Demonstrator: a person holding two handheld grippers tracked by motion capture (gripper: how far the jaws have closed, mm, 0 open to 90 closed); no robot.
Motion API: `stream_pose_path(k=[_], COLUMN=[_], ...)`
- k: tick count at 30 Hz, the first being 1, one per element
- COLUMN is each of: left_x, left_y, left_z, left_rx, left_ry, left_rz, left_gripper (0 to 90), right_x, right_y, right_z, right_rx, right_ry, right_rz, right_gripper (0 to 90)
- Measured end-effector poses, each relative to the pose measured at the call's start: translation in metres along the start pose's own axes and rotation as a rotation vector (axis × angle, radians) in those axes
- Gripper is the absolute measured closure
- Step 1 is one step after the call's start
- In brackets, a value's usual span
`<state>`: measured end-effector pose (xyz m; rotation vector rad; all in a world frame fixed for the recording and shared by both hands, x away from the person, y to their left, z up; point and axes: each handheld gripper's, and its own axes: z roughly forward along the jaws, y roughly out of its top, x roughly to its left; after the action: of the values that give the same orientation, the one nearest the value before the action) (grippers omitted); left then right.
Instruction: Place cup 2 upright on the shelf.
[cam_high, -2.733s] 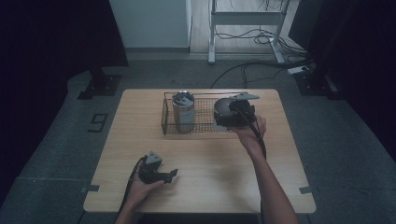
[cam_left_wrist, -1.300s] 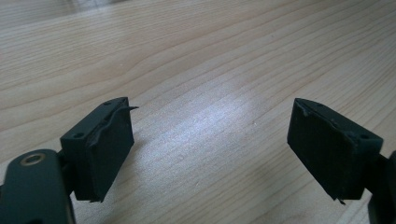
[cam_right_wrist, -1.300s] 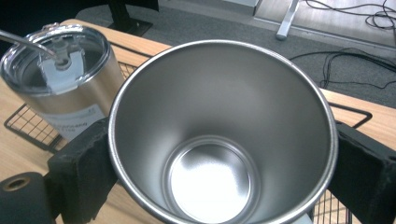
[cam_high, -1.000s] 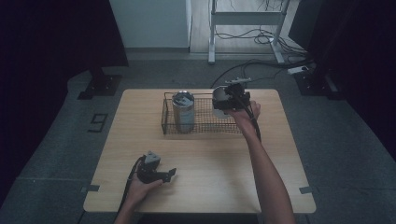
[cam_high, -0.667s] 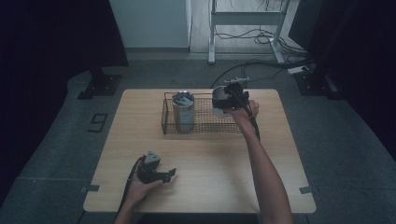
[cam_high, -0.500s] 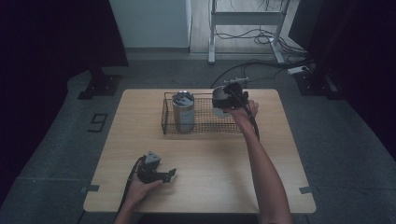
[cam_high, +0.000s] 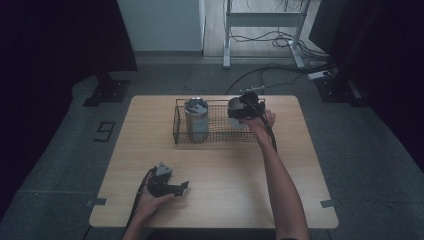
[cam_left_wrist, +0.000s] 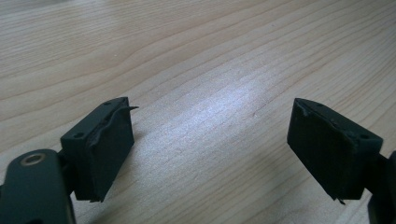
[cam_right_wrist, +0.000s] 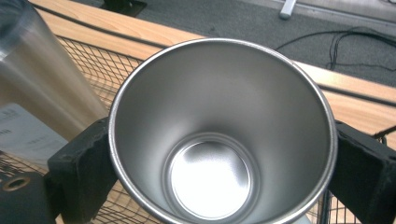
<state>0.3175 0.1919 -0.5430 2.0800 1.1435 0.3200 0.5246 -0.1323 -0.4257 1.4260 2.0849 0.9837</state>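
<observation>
The left gripper (cam_high: 181, 187) rests low on the near left part of the desk (cam_high: 300, 165), held in the person's left hand (cam_high: 150, 202). In the left gripper view its jaws stand wide apart with nothing between them, bare wood grain below.

Farther back, a wire basket (cam_high: 182, 134) sits at the middle of the desk's far edge. A steel tumbler (cam_high: 196, 120) stands upright in the basket's left part; in the right gripper view its side shows at the upper left, with a pale label low on it.

To the right, the right gripper (cam_high: 239, 114) is over the basket's right end, the right hand (cam_high: 260, 120) behind it. It clamps a steel cup (cam_right_wrist: 222, 135): in the right gripper view the jaws press on the cup's rim from both sides, and the cup's open mouth faces the camera, its shiny inside empty. Basket mesh shows beneath the cup; whether the cup touches the basket floor cannot be told.
</observation>
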Motion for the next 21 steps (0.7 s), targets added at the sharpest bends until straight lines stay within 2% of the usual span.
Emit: stream_pose_path(k=[7, 21], left_x=[0.0, 0.0], left_y=[-0.001, -0.001], left_z=[0.002, 0.002], left_rx=[0.006, 0.007], left_ry=[0.0, 0.0], left_rz=[0.001, 0.005], left_gripper=[14.6, 14.6], right_x=[-0.008, -0.006], right_y=[-0.01, -0.013], right_z=[0.013, 0.026], right_rx=[0.038, 0.071], right_ry=[-0.014, -0.021], right_rz=[0.018, 0.012], right_gripper=[6.5, 6.5])
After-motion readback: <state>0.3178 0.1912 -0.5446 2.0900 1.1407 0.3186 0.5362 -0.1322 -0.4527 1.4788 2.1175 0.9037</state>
